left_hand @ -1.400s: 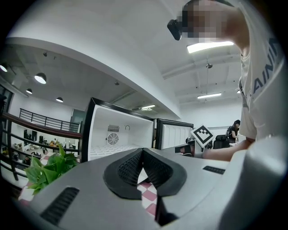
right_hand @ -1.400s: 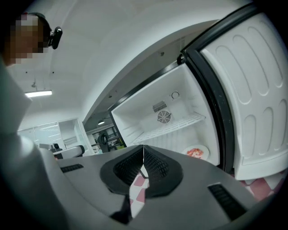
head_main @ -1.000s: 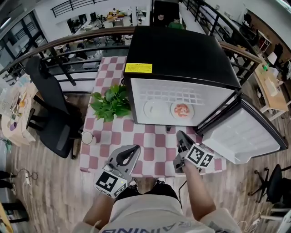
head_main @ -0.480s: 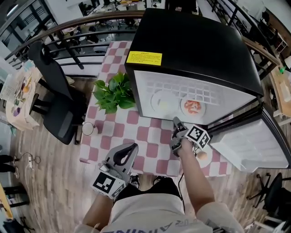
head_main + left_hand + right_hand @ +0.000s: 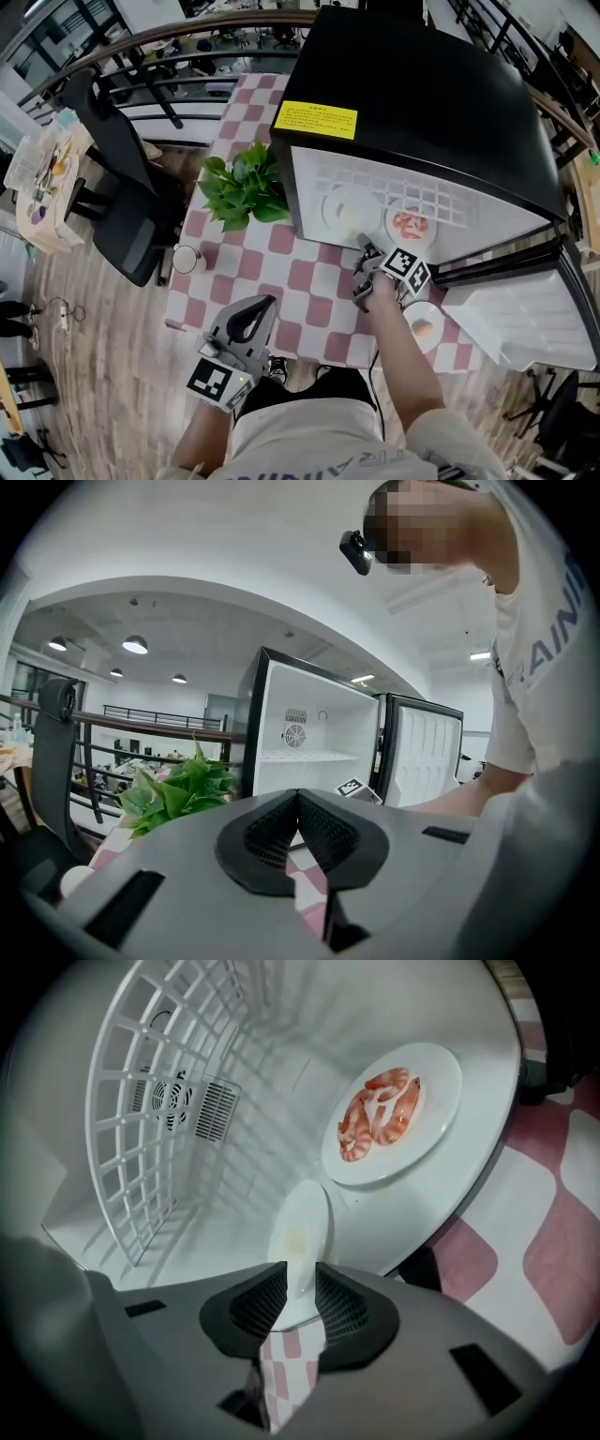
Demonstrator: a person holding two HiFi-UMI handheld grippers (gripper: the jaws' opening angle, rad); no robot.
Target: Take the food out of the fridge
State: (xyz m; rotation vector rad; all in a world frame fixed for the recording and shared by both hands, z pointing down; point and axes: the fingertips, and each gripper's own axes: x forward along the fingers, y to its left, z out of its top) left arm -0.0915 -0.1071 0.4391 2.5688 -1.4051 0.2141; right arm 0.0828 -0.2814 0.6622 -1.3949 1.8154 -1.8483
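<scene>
Fridge (image 5: 422, 94), yellow label (image 5: 316, 119), print illegible

Checked table (image 5: 309, 281) — fridge (image 5: 422, 103), plant (image 5: 246, 185), cup (image 5: 186, 258), plate (image 5: 422, 327).

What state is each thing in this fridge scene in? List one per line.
fridge, door swung open
shrimp plate, inside the fridge, untouched
pale plate, inside the fridge, rim between the right gripper's jaws
right gripper, jaws have just been opening, now around that rim
left gripper, shut, empty
outside plate, out of the fridge, orange food on it
cup, upright
</scene>
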